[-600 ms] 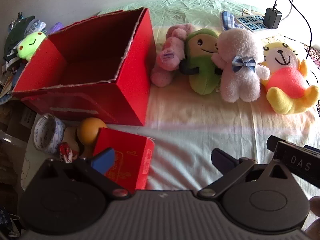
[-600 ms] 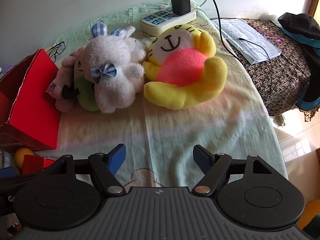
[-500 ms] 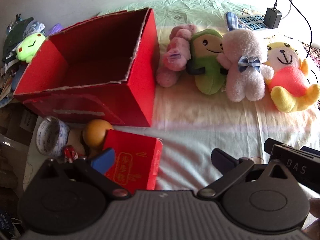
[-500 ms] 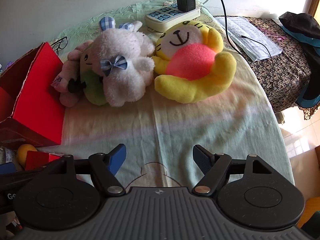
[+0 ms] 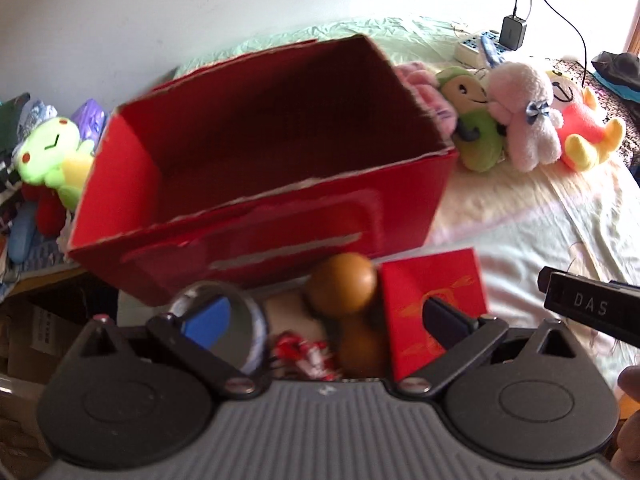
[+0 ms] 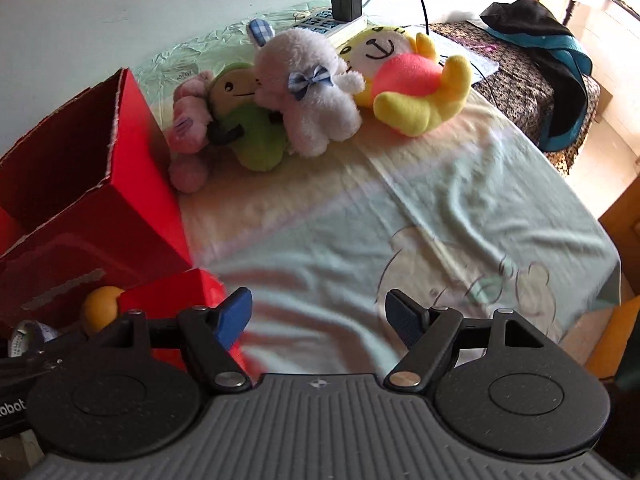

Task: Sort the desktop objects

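A big open red cardboard box (image 5: pixel 256 208) (image 6: pixel 80 184) stands on the pale green cloth, empty inside. In front of it lie two orange balls (image 5: pixel 344 284), a small red packet (image 5: pixel 436 300) (image 6: pixel 172 292), a roll of tape (image 5: pixel 240 320) and a red-and-white wrapper (image 5: pixel 304 352). My left gripper (image 5: pixel 324 316) hangs open above these small things, holding nothing. Right of the box lie a pink plush (image 6: pixel 188 136), a green plush (image 6: pixel 248 128), a white rabbit plush (image 6: pixel 316 92) and a yellow-and-red plush (image 6: pixel 412 84). My right gripper (image 6: pixel 320 316) is open over bare cloth.
A green frog plush (image 5: pixel 52 152) and a heap of clutter lie left of the box. A power strip with a black charger (image 6: pixel 344 4) and cables sits at the back. A patterned side table with dark clothing (image 6: pixel 552 60) stands right. The cloth's edge drops off at right.
Both views have swung left. The left gripper now sits over the balls, tape and red packet, with the box straight ahead. The right gripper has shifted left too; the plush toys look farther away.
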